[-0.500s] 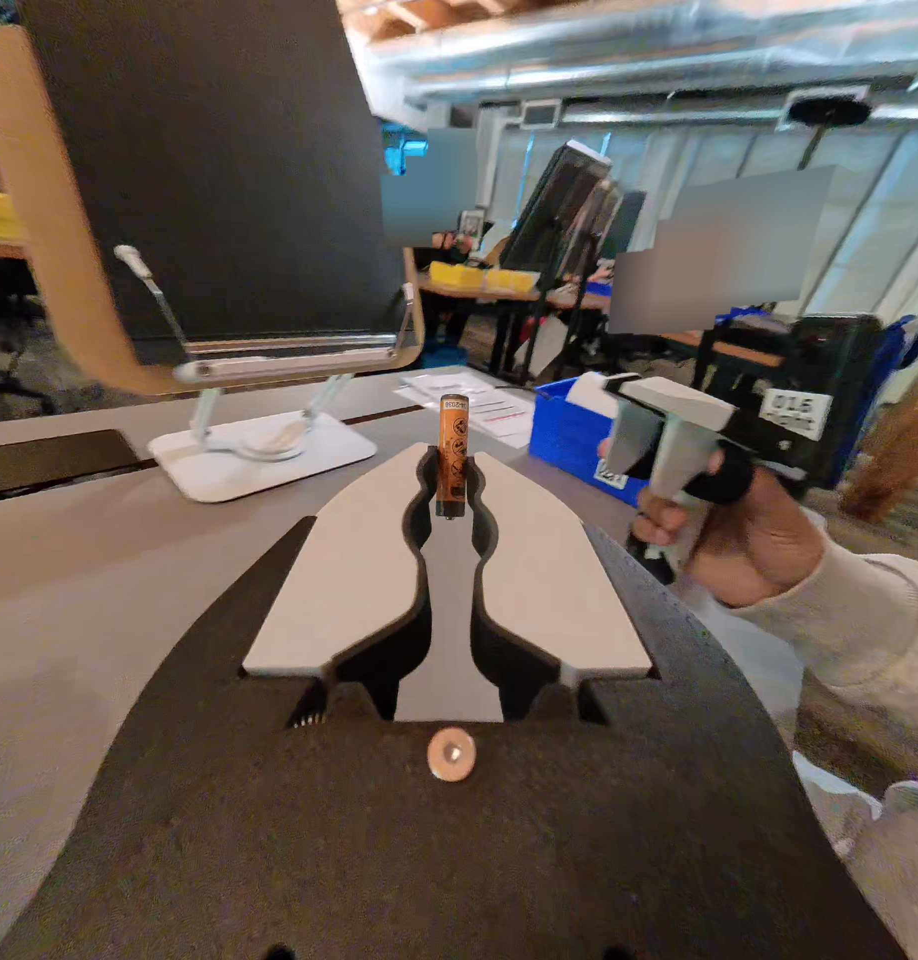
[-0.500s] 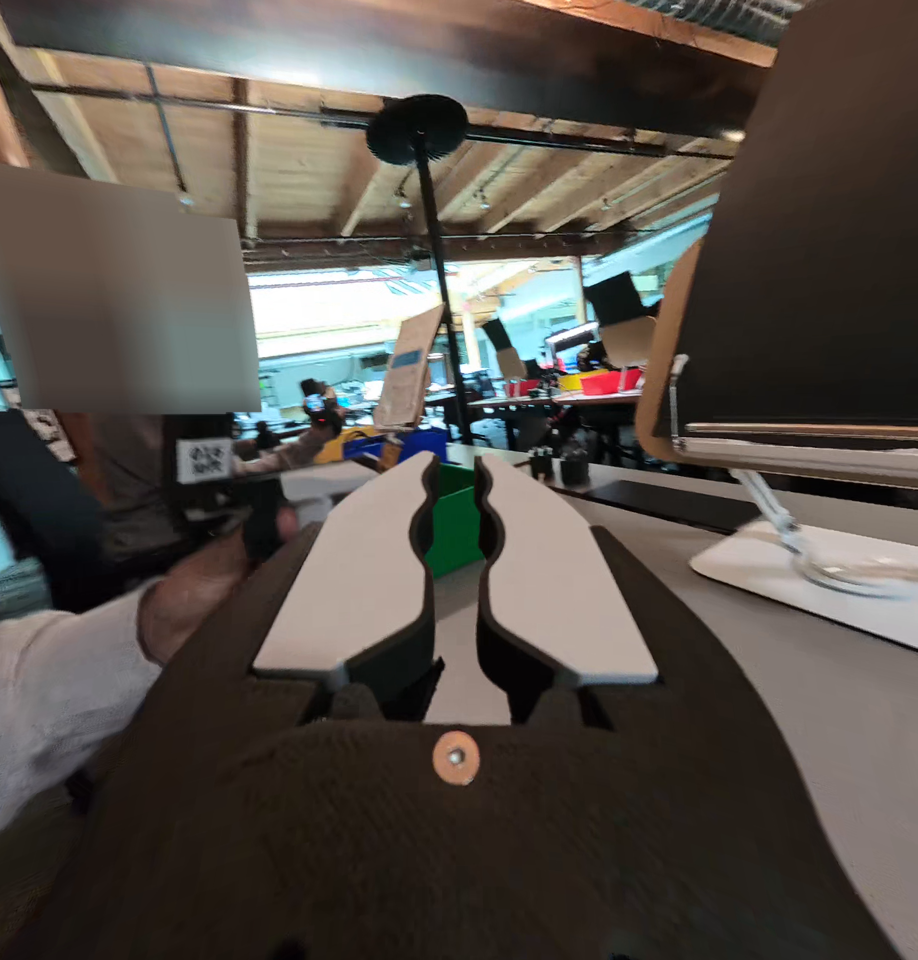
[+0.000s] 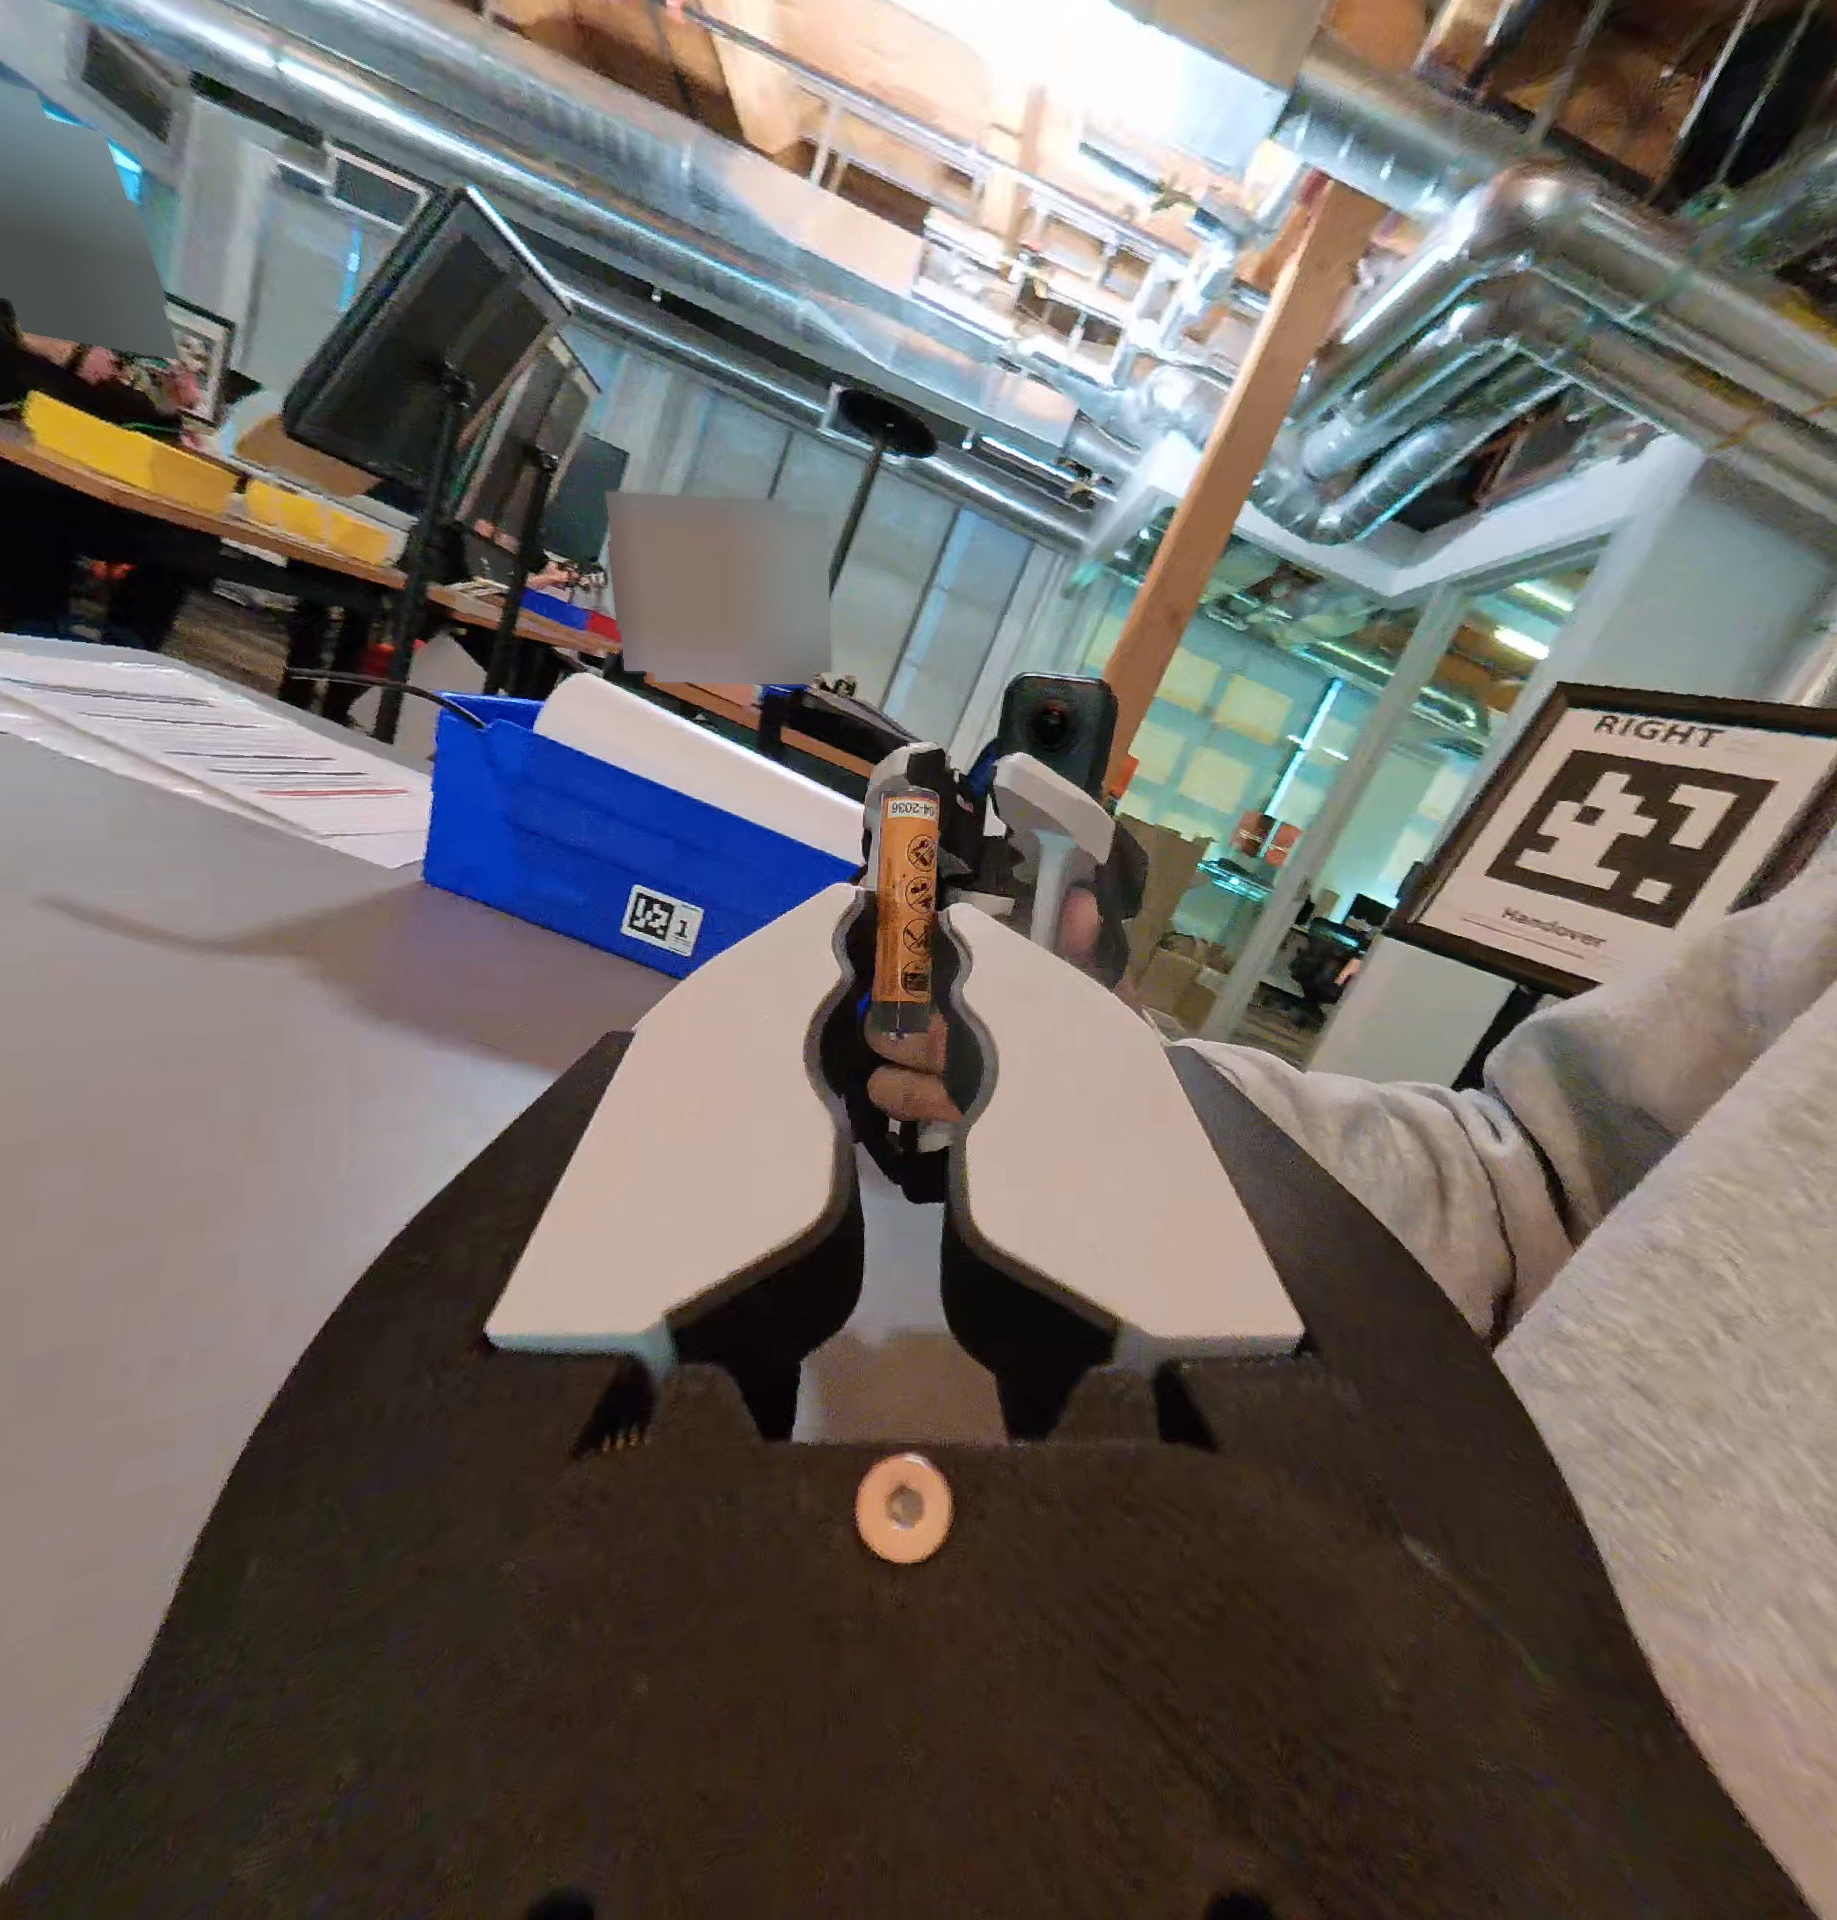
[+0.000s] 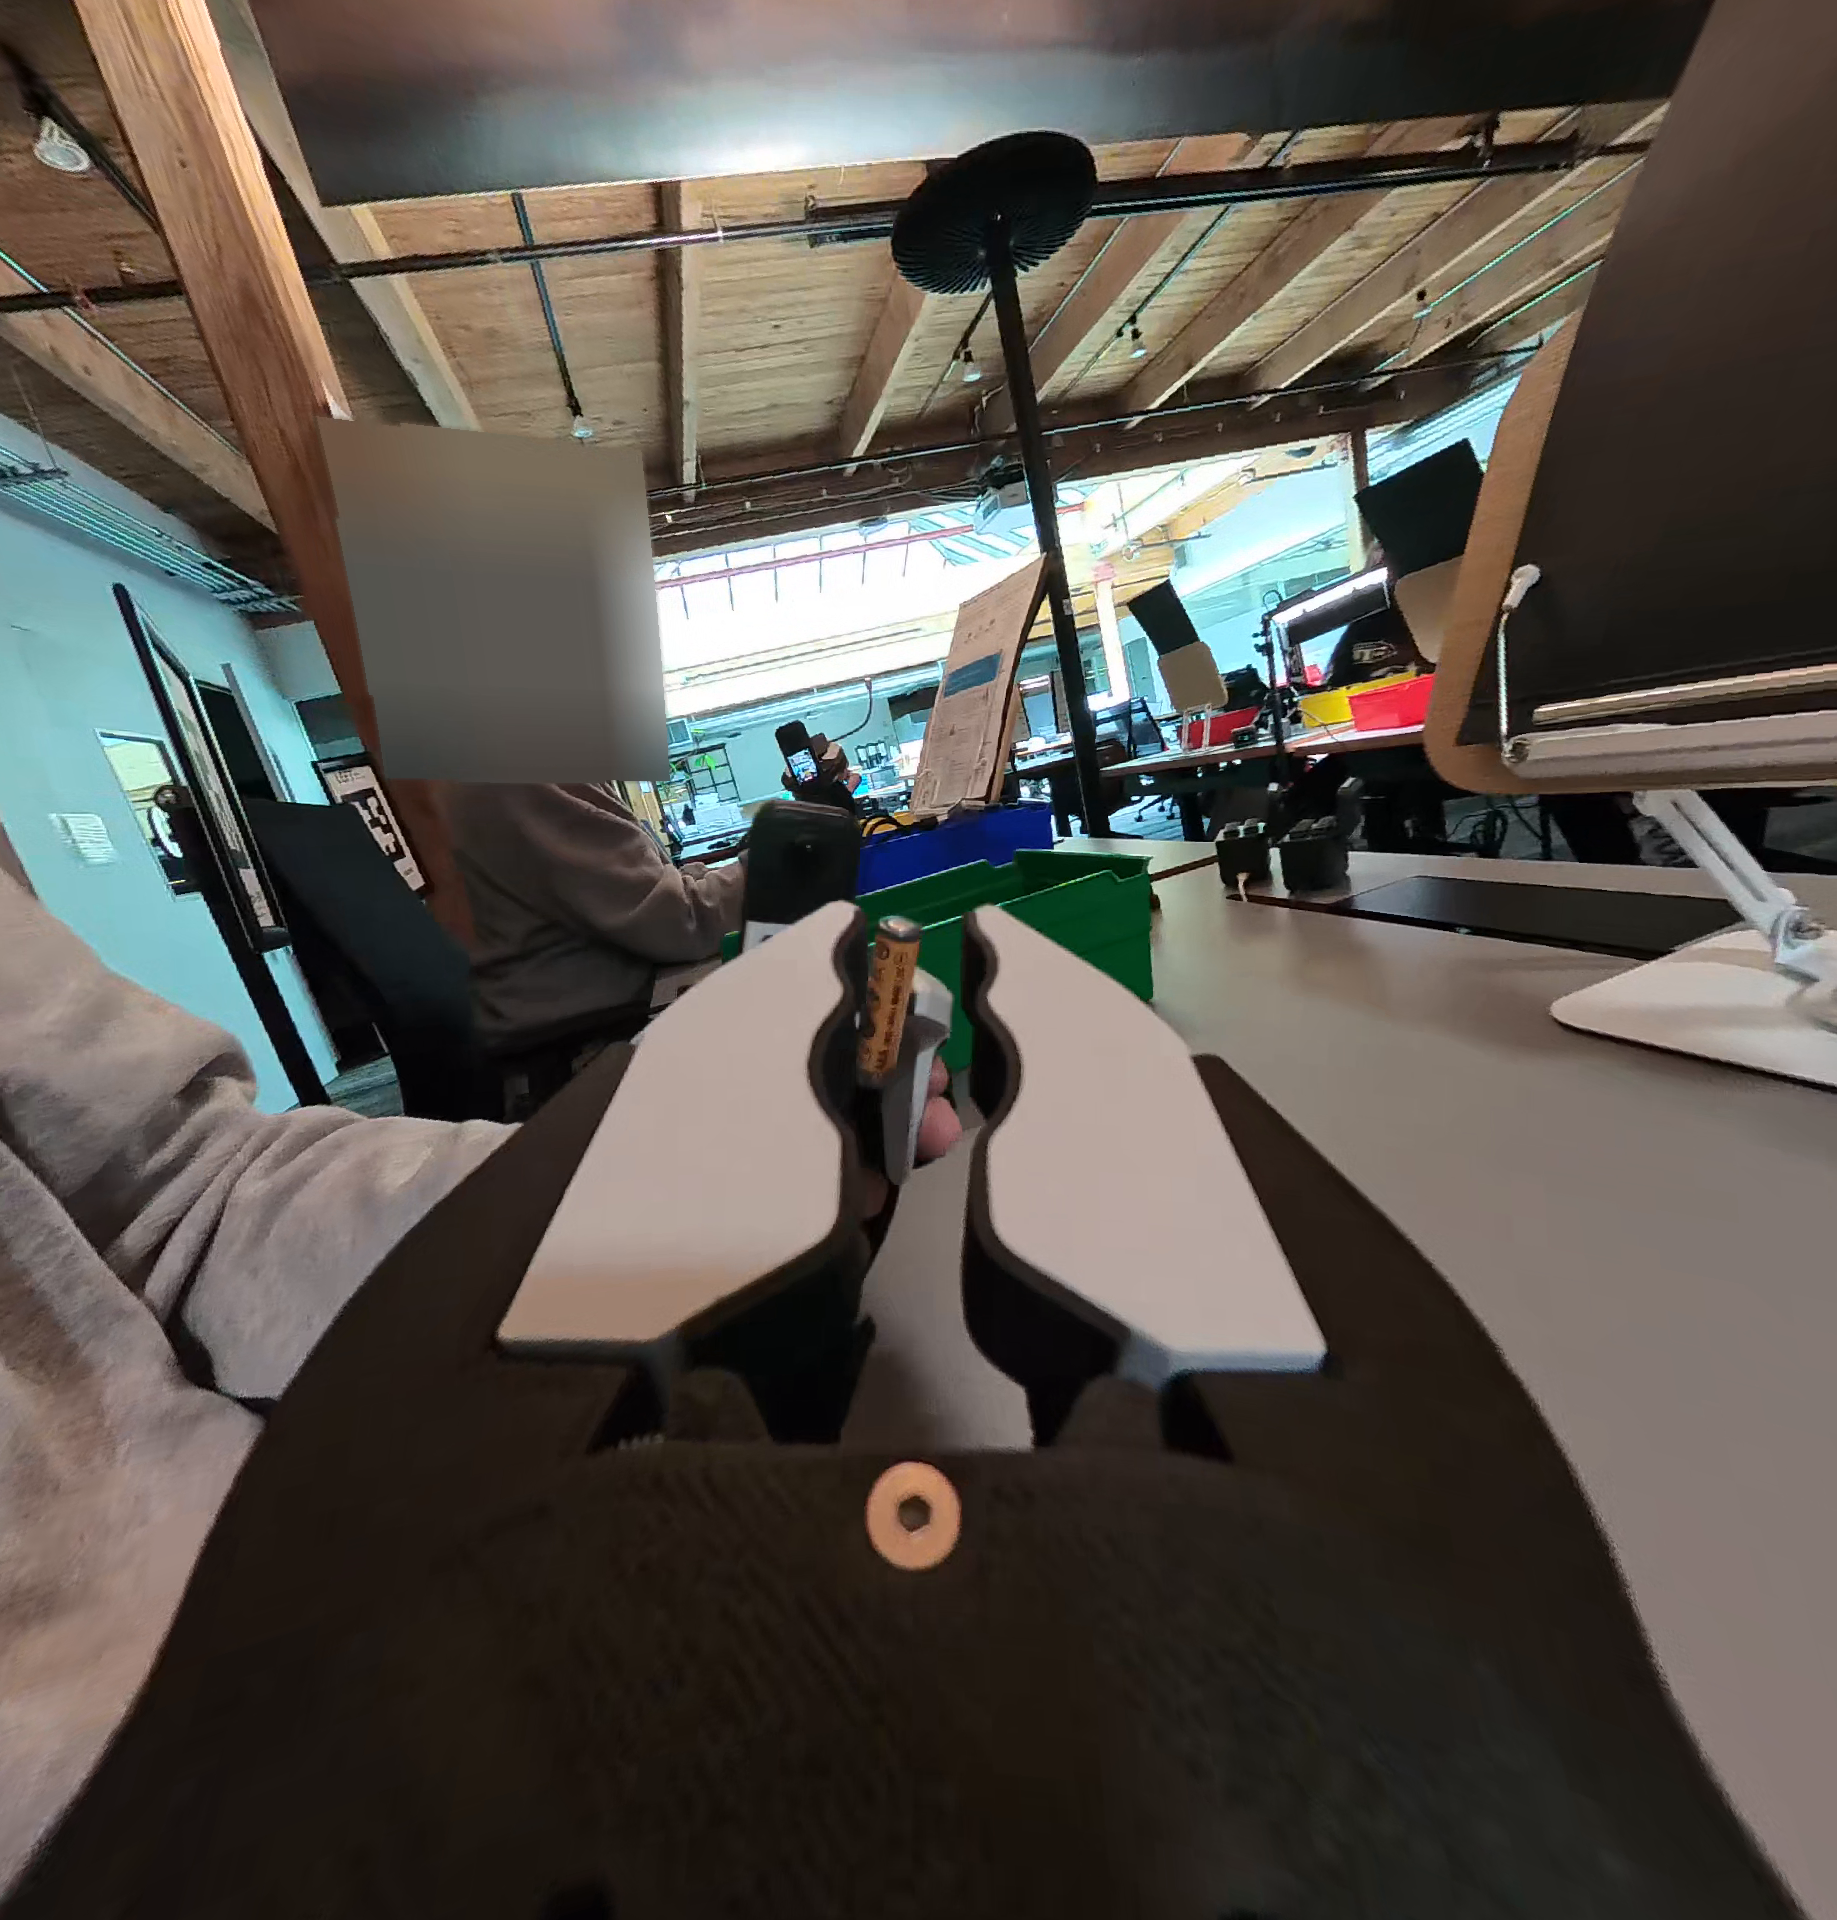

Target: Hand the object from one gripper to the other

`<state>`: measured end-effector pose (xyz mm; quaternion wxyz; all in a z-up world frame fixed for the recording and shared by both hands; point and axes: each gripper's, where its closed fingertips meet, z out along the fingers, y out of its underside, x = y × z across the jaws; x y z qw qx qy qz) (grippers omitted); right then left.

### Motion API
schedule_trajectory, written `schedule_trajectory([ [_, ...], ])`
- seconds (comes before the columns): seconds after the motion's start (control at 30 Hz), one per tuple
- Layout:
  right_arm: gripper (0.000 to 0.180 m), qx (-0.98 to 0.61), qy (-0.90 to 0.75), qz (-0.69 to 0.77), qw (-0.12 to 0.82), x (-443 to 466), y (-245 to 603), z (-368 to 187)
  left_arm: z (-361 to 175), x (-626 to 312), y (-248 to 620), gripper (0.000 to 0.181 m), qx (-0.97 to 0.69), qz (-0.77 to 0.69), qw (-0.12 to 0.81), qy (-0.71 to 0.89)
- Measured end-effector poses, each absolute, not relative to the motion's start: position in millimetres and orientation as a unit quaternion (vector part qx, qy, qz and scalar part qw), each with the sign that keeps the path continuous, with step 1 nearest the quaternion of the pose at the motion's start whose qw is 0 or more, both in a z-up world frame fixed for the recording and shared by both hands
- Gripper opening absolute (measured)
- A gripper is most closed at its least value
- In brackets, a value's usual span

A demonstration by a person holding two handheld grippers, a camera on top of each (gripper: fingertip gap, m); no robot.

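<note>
the left gripper (image 3: 901,940) is clamping an orange battery (image 3: 903,914) between its fingertips, jaws narrowed onto it, the battery standing upright with its top poking above the white fingers (image 3: 706,1122). the right gripper (image 4: 909,961) is facing it with its jaws parted a little wider than the battery (image 4: 891,987), which is sitting in the gap between them without clearly touching either finger; the left gripper's pale finger is showing just behind it. in the left wrist view the right gripper (image 3: 1039,831) is showing just beyond the battery, with a grey sleeve (image 3: 1516,1122) running off to the right. a blue bin (image 3: 581,831) is resting on the grey table (image 3: 166,1039) to the left, and a green bin (image 4: 1049,914) is sitting beyond the right gripper's fingers.
</note>
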<state>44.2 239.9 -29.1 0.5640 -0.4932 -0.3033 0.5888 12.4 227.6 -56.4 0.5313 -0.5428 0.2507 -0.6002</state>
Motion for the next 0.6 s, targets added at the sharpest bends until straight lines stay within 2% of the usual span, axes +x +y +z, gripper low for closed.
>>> schedule_trajectory([
  [0.23,0.022,-0.497,-0.314,0.614,0.526,24.0,233.0,-38.3,-59.9,20.3,222.8,0.011,-0.534,-0.640,0.489,0.257],
  [0.37,0.011,-0.496,-0.328,0.615,0.518,11.9,226.0,-39.5,-57.5,22.4,213.7,0.011,-0.524,-0.648,0.488,0.257],
  [0.6,0.007,-0.525,-0.370,0.585,0.495,-1.3,220.4,-53.7,-70.8,26.2,213.9,0.009,-0.560,-0.601,0.491,0.291],
])
